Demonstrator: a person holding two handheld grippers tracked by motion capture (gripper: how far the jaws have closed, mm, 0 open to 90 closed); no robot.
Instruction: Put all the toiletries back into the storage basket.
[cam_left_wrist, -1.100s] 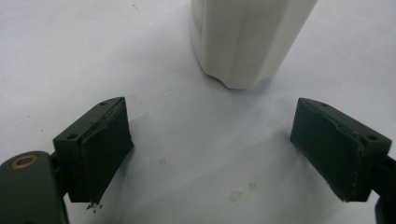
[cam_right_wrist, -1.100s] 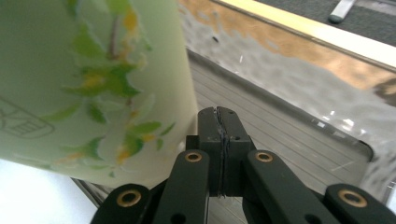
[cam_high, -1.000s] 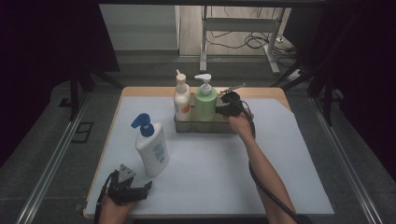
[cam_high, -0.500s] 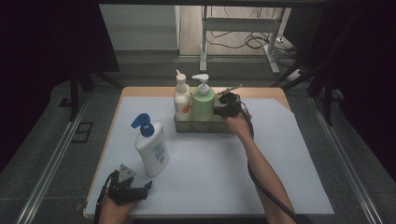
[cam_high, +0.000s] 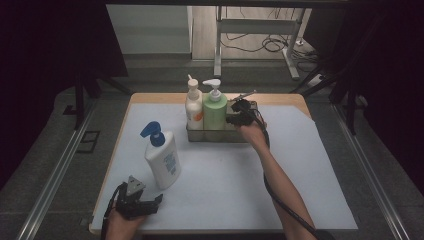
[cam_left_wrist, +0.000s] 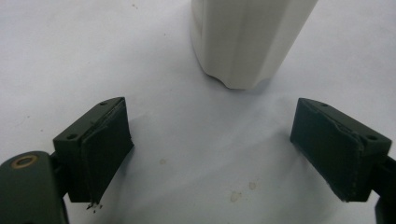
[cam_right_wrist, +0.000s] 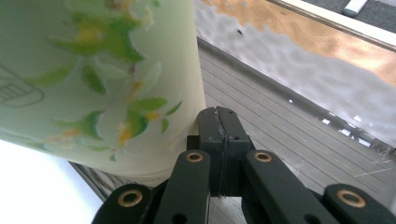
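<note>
A metal tray (cam_high: 221, 135) at the table's back holds a white pump bottle with an orange label (cam_high: 193, 107) and a green pump bottle (cam_high: 215, 114). My right gripper (cam_high: 232, 115) is shut and empty, its tips low against the green bottle's right side. In the right gripper view its pads (cam_right_wrist: 219, 122) meet beside the flowered green bottle (cam_right_wrist: 93, 79), over the tray's ribbed floor (cam_right_wrist: 285, 140). A white bottle with a blue pump (cam_high: 162, 160) stands at the front left. My left gripper (cam_high: 151, 203) rests open on the table; the bottle's base (cam_left_wrist: 243, 42) lies beyond the open left gripper (cam_left_wrist: 212, 128).
A white mat (cam_high: 225, 190) covers the wooden table (cam_high: 280, 98). The tray's right half, behind my right gripper, holds nothing. A cable trails from the right gripper along the person's forearm (cam_high: 275, 175). The floor beyond the table carries desk legs and cables.
My right gripper has edged slightly left, and the green bottle stands a little closer to the orange-label bottle. The left gripper has kept still.
</note>
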